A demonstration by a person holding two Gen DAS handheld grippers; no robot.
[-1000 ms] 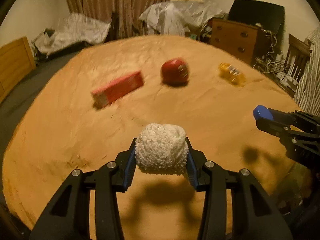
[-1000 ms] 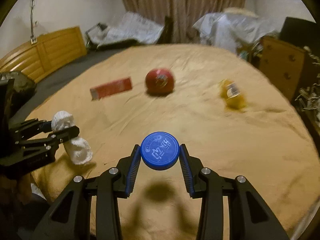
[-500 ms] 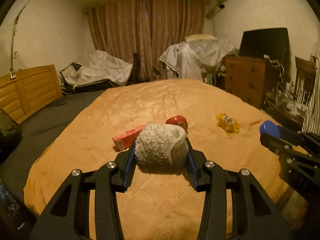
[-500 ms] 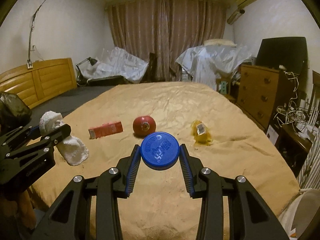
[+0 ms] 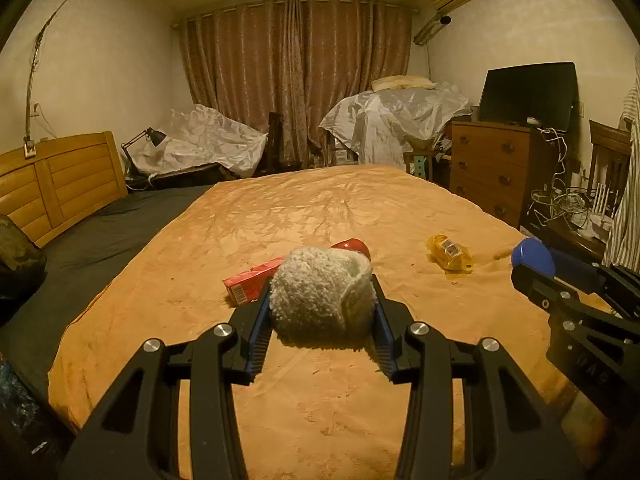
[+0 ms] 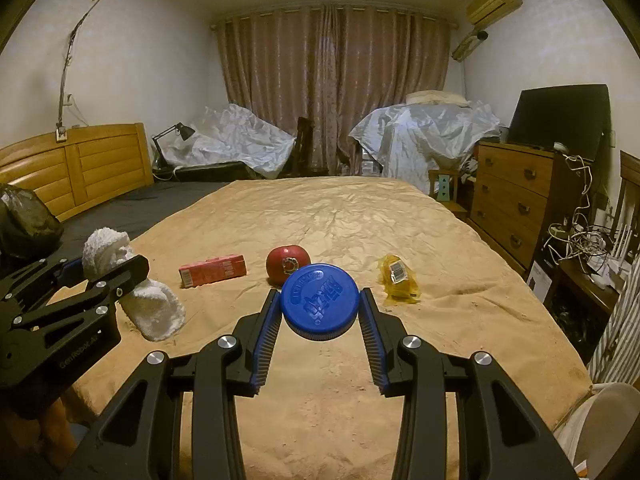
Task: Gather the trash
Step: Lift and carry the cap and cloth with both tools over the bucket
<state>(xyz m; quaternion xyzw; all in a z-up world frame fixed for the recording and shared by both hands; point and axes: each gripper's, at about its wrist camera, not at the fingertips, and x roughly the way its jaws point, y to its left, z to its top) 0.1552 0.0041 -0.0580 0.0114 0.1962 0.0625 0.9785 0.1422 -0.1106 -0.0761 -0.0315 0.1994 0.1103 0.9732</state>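
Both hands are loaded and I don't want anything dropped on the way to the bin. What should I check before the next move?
1. Left gripper shut on the white fluffy cloth: ok.
2. Right gripper shut on the blue lid: ok.
3. Cloth's loose end hangs below the fingers, could snag: not ok.
4. Grippers apart from each other: ok.
5. Bin or bag located: cannot tell.
6. Bed cleared: not ok; red carton, red ball-like item and yellow wrapper remain.
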